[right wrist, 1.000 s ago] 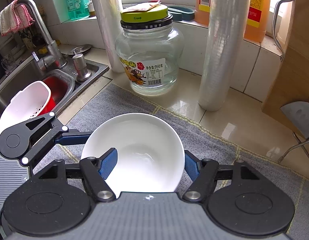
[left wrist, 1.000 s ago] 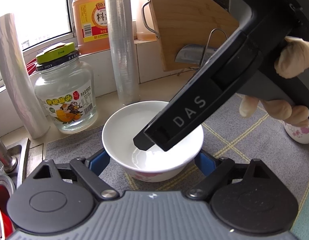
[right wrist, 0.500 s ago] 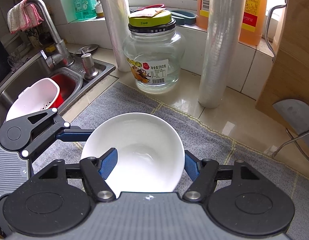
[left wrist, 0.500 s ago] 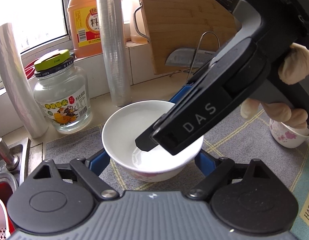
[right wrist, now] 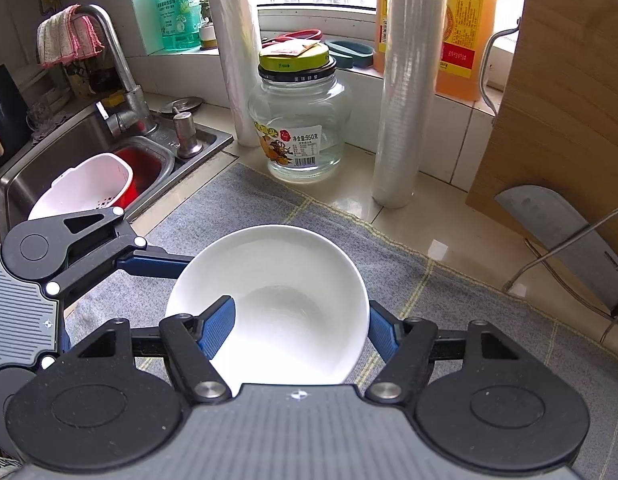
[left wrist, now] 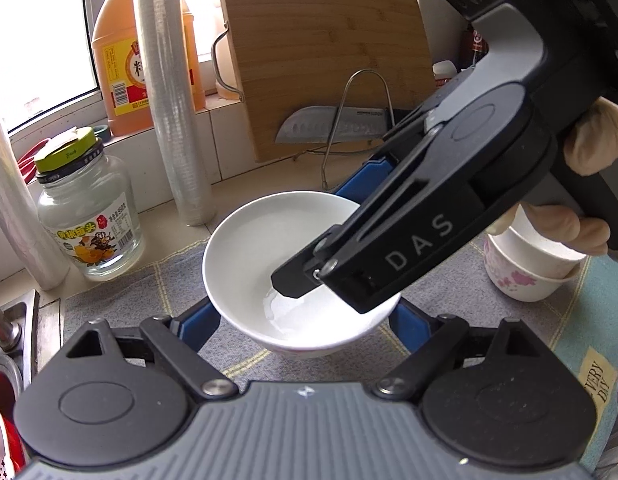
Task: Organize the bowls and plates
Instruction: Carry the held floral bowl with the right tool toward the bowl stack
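Observation:
A white bowl hangs just above the grey mat, carried by both grippers. My left gripper is shut on it, a blue finger pressed to each side below the rim. My right gripper is shut on the same bowl: its left finger reaches inside and its right finger lies against the outer wall. In the right wrist view, one left-gripper finger meets the bowl's left side. Two stacked small floral bowls stand on the mat to the right.
Behind the mat stand a glass jar, an upright film roll, a leaning wooden cutting board and a knife on a wire stand. A sink holding a white colander lies left. A gloved hand grips the right tool.
Both grippers rose and moved right along the counter with the bowl between them. The jar and rolls slid away to the left, and the stacked floral bowls came fully into view.

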Action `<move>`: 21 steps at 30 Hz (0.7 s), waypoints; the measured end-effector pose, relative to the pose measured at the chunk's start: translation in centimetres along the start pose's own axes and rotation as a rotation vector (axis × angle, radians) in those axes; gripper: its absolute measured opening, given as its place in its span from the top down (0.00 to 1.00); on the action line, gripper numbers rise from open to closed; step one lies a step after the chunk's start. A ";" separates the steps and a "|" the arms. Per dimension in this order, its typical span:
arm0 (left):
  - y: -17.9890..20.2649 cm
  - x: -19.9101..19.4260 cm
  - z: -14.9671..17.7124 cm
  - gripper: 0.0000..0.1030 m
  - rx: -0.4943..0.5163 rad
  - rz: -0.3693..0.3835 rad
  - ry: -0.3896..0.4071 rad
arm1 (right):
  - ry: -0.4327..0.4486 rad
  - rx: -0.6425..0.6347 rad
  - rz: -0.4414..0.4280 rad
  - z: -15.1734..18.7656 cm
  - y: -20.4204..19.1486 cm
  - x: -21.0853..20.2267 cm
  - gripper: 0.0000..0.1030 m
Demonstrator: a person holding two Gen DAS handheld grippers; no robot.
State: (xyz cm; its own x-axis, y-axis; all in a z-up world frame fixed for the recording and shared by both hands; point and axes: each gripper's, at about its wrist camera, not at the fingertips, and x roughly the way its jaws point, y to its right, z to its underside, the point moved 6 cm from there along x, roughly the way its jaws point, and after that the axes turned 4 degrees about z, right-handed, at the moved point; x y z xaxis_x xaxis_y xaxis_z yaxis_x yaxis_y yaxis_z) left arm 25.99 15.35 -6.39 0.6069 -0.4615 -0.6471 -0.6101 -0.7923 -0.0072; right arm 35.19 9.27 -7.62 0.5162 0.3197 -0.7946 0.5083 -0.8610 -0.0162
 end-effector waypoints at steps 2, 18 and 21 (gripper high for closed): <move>0.7 -0.2 -0.3 0.12 0.005 0.010 0.002 | 0.005 -0.001 0.010 0.4 0.3 -0.8 0.27; 7.9 -0.7 -4.3 0.12 0.073 0.088 0.041 | 0.057 0.038 0.111 3.6 4.7 -8.2 0.27; 9.4 -0.3 -5.4 0.12 0.095 0.118 0.050 | 0.064 0.053 0.139 4.3 5.9 -9.6 0.27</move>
State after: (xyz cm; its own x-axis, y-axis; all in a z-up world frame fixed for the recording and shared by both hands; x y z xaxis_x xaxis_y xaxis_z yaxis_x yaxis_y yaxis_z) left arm 22.77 5.92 -2.16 0.5516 -0.5702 -0.6088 -0.7227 -0.6911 -0.0074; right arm 30.26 -0.63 -2.70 0.6223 0.2193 -0.7515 0.3926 -0.9179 0.0573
